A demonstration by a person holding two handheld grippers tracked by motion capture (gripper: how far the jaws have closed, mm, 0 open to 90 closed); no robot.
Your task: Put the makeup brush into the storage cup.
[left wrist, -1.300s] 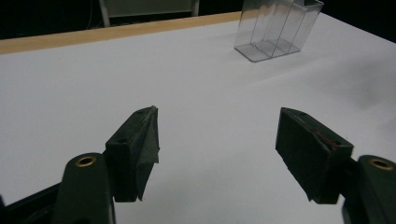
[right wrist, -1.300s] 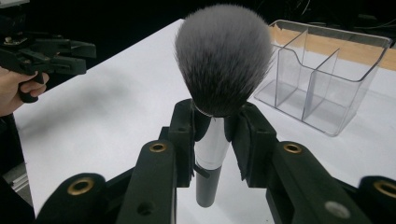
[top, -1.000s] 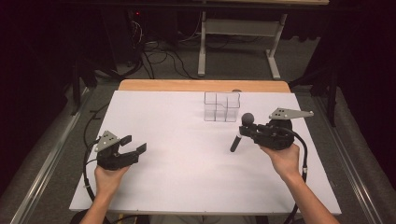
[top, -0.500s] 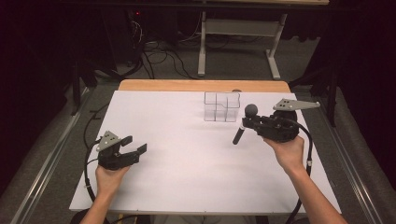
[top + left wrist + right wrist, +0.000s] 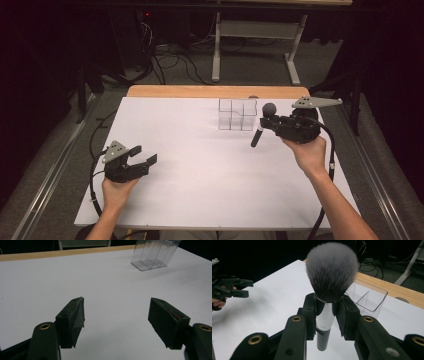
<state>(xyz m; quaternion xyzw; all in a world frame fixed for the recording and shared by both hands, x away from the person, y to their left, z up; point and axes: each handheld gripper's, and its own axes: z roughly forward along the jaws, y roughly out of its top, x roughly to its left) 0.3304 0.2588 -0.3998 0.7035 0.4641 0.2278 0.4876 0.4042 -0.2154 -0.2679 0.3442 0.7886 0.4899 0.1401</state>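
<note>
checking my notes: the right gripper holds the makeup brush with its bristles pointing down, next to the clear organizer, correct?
Not quite: the bristles point up. The right gripper view shows the right gripper clamped on the makeup brush at its white ferrule, bristle head above the jaws and dark handle hanging below. The clear organizer does stand beside it.

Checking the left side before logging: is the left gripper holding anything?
No, the left gripper has open jaws with only bare white table between them.

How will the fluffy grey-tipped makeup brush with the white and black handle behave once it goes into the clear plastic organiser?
The makeup brush looks top-heavy, so it would probably lean against a divider. Its round handle may slip in the right gripper, clamped just below the bristles. The clear plastic organiser looks light and might slide if nudged.
</note>
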